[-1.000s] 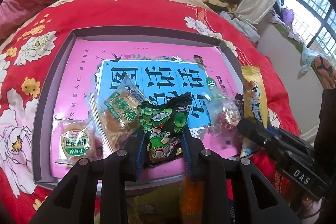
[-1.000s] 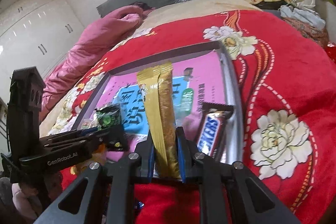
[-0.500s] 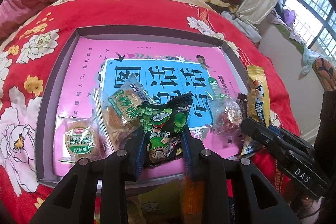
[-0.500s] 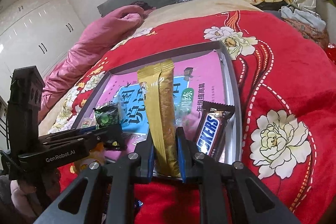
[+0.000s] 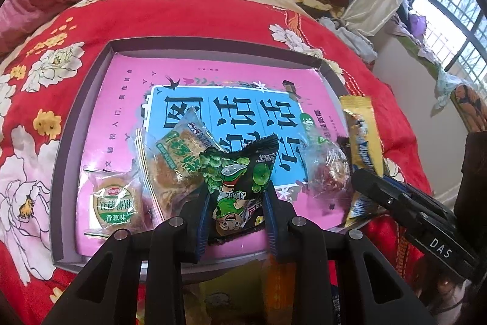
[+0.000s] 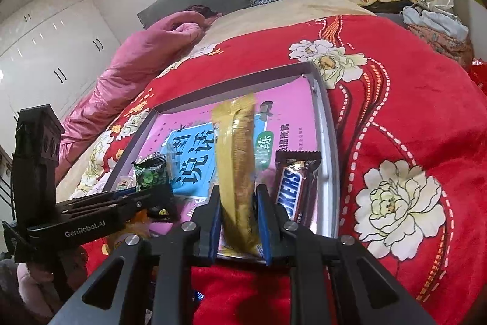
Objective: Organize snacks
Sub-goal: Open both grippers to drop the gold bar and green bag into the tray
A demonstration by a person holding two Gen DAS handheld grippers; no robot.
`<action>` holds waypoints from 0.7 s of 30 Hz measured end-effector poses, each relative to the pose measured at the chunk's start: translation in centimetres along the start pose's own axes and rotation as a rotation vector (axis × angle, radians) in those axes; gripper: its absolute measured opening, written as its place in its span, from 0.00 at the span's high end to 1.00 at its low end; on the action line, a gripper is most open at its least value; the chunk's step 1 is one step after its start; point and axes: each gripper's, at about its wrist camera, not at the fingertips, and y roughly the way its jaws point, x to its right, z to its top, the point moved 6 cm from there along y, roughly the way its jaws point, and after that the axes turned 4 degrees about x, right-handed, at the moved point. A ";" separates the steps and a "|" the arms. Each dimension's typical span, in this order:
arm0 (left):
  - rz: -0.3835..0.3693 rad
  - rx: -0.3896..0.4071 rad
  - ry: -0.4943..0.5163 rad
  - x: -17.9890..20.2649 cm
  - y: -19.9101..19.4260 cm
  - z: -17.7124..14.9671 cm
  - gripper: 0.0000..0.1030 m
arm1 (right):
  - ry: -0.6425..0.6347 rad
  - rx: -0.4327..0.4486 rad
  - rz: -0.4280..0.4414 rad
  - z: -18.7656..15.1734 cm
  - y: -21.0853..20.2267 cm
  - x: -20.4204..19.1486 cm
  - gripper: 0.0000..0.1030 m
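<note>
The jaws of the right tongs (image 6: 238, 212) have just been eased apart around the gold packet (image 6: 239, 172), which is no longer firmly pinched and stands between them over the tray's (image 6: 331, 142) near edge. The green packet (image 5: 240, 188) is kept pinched by the left tongs (image 5: 237, 212). Both packets are judged light, crinkly and slippery, best taken at the flat sealed ends.
</note>
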 end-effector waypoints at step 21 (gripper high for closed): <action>-0.024 -0.002 0.004 0.2 -0.4 0.0 0.66 | 0.035 0.028 -0.043 0.5 -1.1 1.3 0.70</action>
